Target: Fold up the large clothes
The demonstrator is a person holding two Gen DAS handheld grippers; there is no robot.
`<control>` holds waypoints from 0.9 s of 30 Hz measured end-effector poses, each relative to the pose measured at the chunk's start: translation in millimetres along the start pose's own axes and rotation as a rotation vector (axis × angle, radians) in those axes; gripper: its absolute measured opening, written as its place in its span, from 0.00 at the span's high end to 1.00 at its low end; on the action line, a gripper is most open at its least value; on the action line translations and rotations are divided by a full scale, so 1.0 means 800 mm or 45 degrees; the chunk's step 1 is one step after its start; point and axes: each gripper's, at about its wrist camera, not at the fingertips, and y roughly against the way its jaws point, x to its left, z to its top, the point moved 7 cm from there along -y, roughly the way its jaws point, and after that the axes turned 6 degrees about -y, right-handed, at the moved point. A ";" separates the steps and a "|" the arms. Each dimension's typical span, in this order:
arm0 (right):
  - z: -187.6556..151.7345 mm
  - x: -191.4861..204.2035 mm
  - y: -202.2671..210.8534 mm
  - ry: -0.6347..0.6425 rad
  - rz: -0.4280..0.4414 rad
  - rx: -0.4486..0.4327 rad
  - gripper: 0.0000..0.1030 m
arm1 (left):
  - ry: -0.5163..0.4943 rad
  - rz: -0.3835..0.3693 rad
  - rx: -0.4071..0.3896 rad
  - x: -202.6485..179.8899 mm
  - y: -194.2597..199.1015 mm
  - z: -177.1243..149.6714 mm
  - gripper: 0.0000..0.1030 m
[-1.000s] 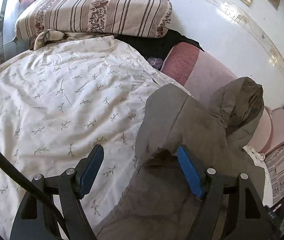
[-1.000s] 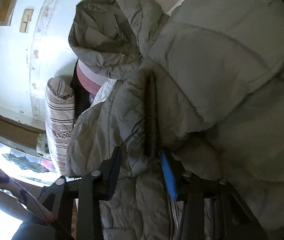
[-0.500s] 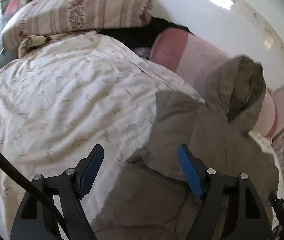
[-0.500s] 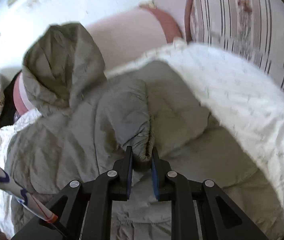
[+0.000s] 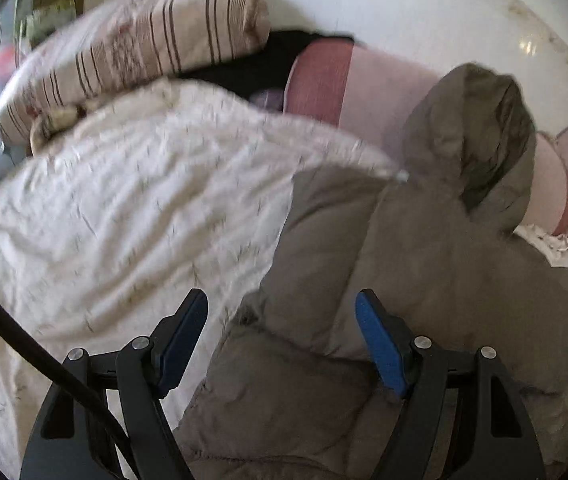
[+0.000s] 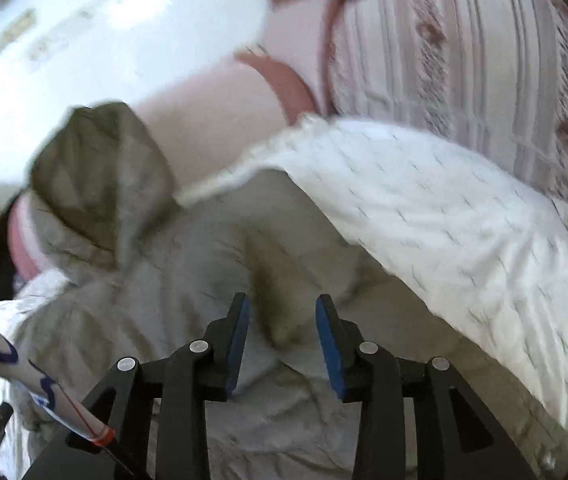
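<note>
A striped pillow (image 5: 136,44) lies far left on the bed's white sprigged sheet (image 5: 124,216). The left gripper (image 5: 282,336) hovers with jaws wide apart over the near left edge of the grey hooded puffer jacket (image 5: 424,264), spread on the sheet, hood (image 5: 472,132) against the pink headboard (image 5: 372,88). To the right, the right gripper (image 6: 282,340) has jaws apart, straddling a jacket fold (image 6: 280,308).
</note>
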 end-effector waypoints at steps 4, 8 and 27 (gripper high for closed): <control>-0.018 0.044 -0.015 0.140 0.151 0.066 0.63 | -0.099 -0.039 -0.032 -0.034 0.006 -0.006 0.27; -0.044 0.059 -0.040 0.218 0.156 0.155 0.65 | -0.208 -0.016 0.020 -0.063 -0.011 -0.025 0.26; -0.076 0.099 -0.005 0.355 0.270 0.146 0.65 | -0.206 -0.073 -0.083 -0.093 0.020 -0.022 0.17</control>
